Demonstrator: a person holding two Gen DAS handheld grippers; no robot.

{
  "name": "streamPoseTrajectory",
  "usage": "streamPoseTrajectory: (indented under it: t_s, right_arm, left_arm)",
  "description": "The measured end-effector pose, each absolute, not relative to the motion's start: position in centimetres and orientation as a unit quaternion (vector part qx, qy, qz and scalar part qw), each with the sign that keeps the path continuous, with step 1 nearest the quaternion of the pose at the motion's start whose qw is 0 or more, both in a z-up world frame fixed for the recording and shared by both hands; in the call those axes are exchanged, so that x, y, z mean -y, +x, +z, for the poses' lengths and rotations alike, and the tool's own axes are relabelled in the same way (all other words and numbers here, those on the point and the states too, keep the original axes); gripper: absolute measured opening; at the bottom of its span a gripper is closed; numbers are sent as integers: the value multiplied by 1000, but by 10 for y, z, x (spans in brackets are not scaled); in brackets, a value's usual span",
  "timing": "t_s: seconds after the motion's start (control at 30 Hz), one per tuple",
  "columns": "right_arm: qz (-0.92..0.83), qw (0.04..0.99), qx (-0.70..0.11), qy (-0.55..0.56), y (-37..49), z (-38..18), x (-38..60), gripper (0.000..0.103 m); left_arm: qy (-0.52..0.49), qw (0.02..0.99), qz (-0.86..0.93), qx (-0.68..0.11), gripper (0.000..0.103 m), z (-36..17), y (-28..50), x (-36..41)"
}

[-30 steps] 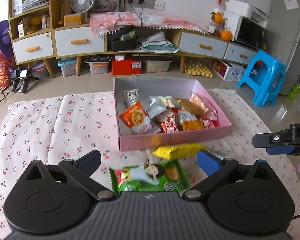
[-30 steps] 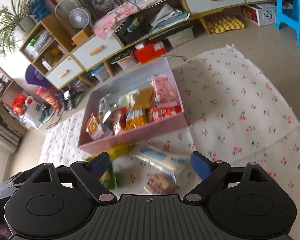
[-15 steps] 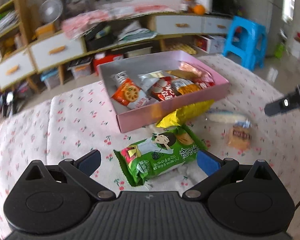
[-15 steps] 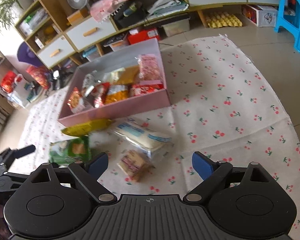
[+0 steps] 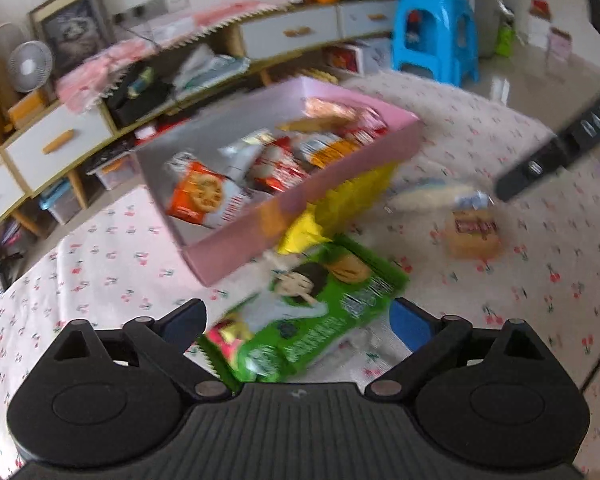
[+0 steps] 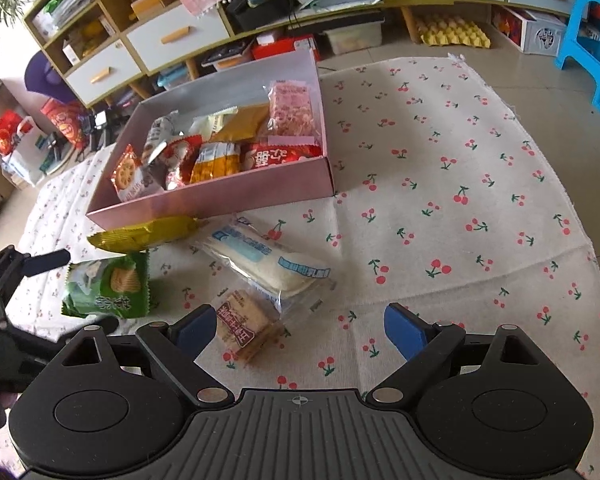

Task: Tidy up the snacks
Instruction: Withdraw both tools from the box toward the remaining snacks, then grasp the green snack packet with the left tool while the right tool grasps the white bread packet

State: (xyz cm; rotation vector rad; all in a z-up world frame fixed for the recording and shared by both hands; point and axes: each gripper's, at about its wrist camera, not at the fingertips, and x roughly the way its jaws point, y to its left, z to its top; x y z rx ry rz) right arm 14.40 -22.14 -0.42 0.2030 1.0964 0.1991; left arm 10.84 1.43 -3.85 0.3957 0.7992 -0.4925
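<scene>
Step in hand, by my reading: gathering loose snacks into the pink box. Four packets lie outside it on the cherry-print cloth.

Left gripper: wide open, empty, straddling the green packet, box at 12 o'clock.

Right gripper: wide open, empty; brown biscuit pack just inside its left finger, at 11 o'clock.

Next: lower, close, lift to box.

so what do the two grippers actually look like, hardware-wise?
Both are the same build: the left gripper and right gripper have matte black plastic bodies with a ribbed centre plate, two round housings, silver pivot pins and blue pads on the fingertips. A small crosshair mark sits on the plate. No cables or sleeves visible.
</scene>
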Motion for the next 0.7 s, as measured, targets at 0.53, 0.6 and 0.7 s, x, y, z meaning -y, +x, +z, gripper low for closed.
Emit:
streamPoseTrajectory:
  t_s: [0.53, 0.6, 0.7]
  right_arm:
    - [86, 835, -531, 117, 173, -27, 211, 93]
    - [87, 834, -532, 116, 176, -29, 208, 93]
    - [88, 837, -530, 104, 177, -31, 201, 93]
  left_arm:
    - [192, 841, -280, -422, 92, -23, 85, -21]
    - [186, 847, -269, -419, 92, -25, 89, -20]
    - [206, 852, -251, -411, 89, -33, 94, -13]
